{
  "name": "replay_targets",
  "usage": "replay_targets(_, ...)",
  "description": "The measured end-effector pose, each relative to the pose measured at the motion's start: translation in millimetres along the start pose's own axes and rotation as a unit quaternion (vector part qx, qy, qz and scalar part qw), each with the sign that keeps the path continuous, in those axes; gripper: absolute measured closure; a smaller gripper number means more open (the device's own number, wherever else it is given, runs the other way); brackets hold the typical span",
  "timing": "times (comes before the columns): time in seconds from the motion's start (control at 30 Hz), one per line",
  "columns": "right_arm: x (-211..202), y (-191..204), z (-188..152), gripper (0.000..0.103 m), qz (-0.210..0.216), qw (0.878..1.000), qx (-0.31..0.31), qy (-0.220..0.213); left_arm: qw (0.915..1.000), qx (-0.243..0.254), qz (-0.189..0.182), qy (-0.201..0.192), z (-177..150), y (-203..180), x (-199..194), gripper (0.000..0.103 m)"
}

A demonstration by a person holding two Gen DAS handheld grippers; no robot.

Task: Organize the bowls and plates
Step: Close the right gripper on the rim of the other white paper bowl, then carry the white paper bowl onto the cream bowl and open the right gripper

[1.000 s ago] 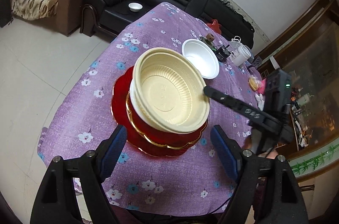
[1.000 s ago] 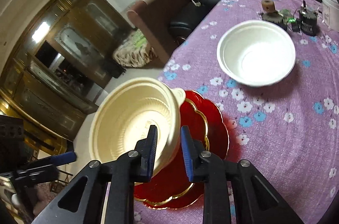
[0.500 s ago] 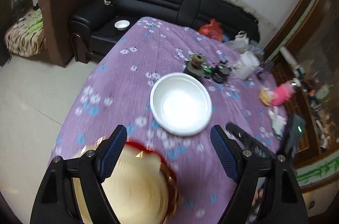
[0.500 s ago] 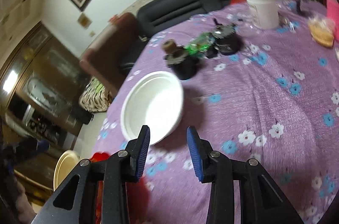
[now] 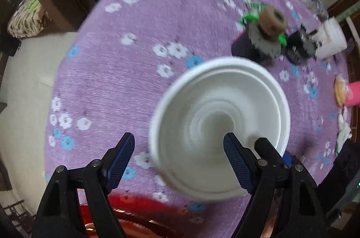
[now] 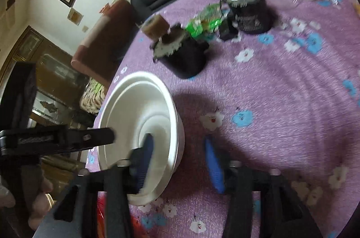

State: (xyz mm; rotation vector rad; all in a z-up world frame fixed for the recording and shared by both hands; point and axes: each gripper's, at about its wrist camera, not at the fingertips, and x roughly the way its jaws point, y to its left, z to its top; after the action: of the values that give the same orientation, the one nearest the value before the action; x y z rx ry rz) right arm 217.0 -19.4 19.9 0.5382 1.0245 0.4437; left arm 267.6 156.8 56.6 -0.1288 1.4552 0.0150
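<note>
Left claw [image 5: 178, 156]: spread wide, holding nothing, its right finger over the bowl.
Bowl: round white plastic bowl [image 5: 219, 130] on the purple flowered tabletop [image 5: 139, 58].
Right claw [image 6: 180, 162]: parted, straddling the bowl's right rim, not clamped.

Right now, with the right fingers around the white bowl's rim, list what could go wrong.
1. The right gripper straddles only the near wall of the white bowl, still open; a thin rim pinch may tip or flex it on lifting.
2. The left gripper crowds the same bowl, so the two could collide.
3. The black gear gadget stands just beyond the bowl; a push could knock it.
</note>
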Motion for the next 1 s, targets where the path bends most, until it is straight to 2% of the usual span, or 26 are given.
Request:
replay_targets(0.03,3,-1,0,0.086,0.008,1.0,0.003,0.009,0.9999,0.008,-0.001,0.01,-1,-6,4,0.03)
replay_targets(0.1,2,-5,-2,0.087,0.02,1.0,0.012,0.017,0.9995,0.025,0.01,0.012,-9,-17,3,0.042)
replay_targets(0.13,-2,-6,-3,0.087,0.011,1.0,0.008,0.012,0.9992,0.035,0.018,0.008,-12,-21,0,0.05)
replay_targets(0.23,-27,-11,-5,0.087,0.008,1.0,0.003,-0.006,0.9991,0.042,0.0,-0.008,-31,-27,-18,0.062)
replay_targets(0.33,-58,-14,-9,0.087,0.021,1.0,0.011,-0.02,0.9983,0.045,-0.019,-0.032,-59,-33,-44,0.063)
replay_targets(0.47,-105,8,-25,0.087,0.024,0.999,-0.012,-0.047,0.9952,0.06,-0.009,-0.076,-111,-40,-86,0.063)
replay_targets(0.5,-119,17,-31,0.087,0.026,0.998,-0.02,-0.057,0.9943,0.063,-0.012,-0.086,-125,-39,-98,0.059)
replay_targets(0.7,-165,71,-65,0.087,0.051,0.993,-0.062,-0.081,0.9909,0.056,-0.026,-0.119,-188,0,-140,0.057)
replay_targets(0.83,-168,109,-86,0.087,0.06,0.991,-0.09,-0.077,0.9899,0.04,-0.028,-0.133,-223,34,-156,0.057)
replay_targets(1.0,-155,152,-114,0.087,0.062,0.989,-0.122,-0.06,0.9883,0.017,-0.017,-0.151,-248,76,-154,0.057)
